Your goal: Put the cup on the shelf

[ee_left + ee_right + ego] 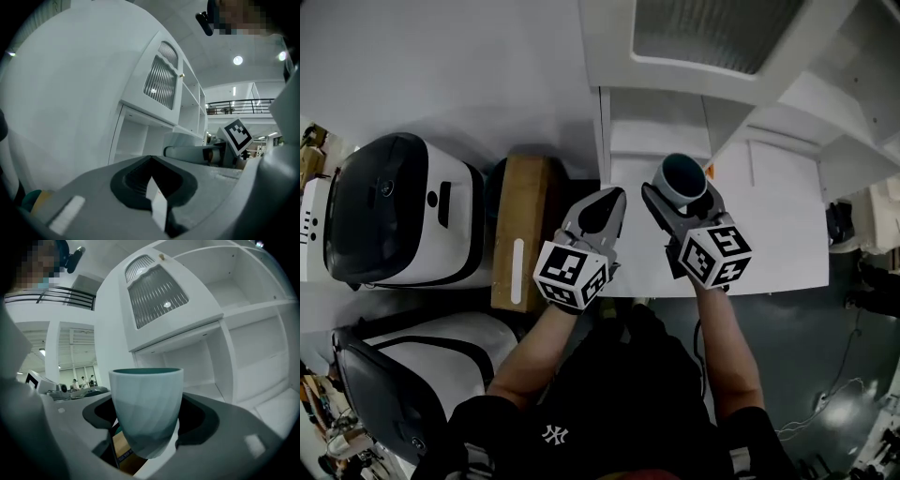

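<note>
A pale blue cup with a teal inside stands upright between the jaws of my right gripper, which is shut on it above the white table, just in front of the white shelf unit. The right gripper view shows the cup filling the space in my right gripper, with open shelf compartments behind it. My left gripper hovers to the cup's left, jaws together and holding nothing. In its own view the left gripper points at the lower shelf opening.
Two white appliances with black lids sit at the left, with a wooden block beside them. The white table extends to the right. A ribbed-glass cabinet door hangs above the open shelves.
</note>
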The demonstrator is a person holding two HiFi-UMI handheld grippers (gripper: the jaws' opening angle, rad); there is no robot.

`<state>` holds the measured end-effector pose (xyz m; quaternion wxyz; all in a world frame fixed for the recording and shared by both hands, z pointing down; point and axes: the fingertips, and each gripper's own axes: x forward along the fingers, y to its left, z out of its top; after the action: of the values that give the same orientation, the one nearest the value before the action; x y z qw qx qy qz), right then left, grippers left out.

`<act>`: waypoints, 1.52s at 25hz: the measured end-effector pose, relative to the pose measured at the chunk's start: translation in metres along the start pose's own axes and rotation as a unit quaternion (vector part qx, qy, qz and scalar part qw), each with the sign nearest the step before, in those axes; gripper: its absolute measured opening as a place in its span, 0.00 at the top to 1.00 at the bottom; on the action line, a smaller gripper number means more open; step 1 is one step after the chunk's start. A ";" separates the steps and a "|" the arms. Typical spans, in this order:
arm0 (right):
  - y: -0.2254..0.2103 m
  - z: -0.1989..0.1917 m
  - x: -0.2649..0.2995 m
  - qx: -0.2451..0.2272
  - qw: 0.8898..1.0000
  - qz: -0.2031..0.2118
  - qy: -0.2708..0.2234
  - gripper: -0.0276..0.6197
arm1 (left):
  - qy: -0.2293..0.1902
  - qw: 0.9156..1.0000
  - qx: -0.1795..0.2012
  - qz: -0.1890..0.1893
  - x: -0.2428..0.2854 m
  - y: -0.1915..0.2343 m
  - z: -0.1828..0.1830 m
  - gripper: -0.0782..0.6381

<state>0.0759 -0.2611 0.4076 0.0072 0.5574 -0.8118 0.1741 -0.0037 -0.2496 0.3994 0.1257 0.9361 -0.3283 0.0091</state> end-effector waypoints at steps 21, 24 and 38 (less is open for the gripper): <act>-0.072 -0.001 0.148 -0.019 0.999 0.006 0.030 0.36 | -0.002 0.997 -0.025 0.067 0.063 0.077 -0.018 0.89; -0.075 0.001 0.163 -0.021 0.999 0.004 0.032 0.36 | -0.002 0.997 -0.028 0.071 0.065 0.085 -0.019 0.89; -0.080 -0.003 0.206 -0.067 0.997 -0.019 0.037 0.35 | 0.004 0.996 -0.040 0.081 0.066 0.107 -0.027 0.89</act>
<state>0.0699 -0.4712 0.4742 0.0780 0.5644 -0.8099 0.1394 -0.0161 -0.3635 0.4566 0.1633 0.9006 -0.4027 0.0100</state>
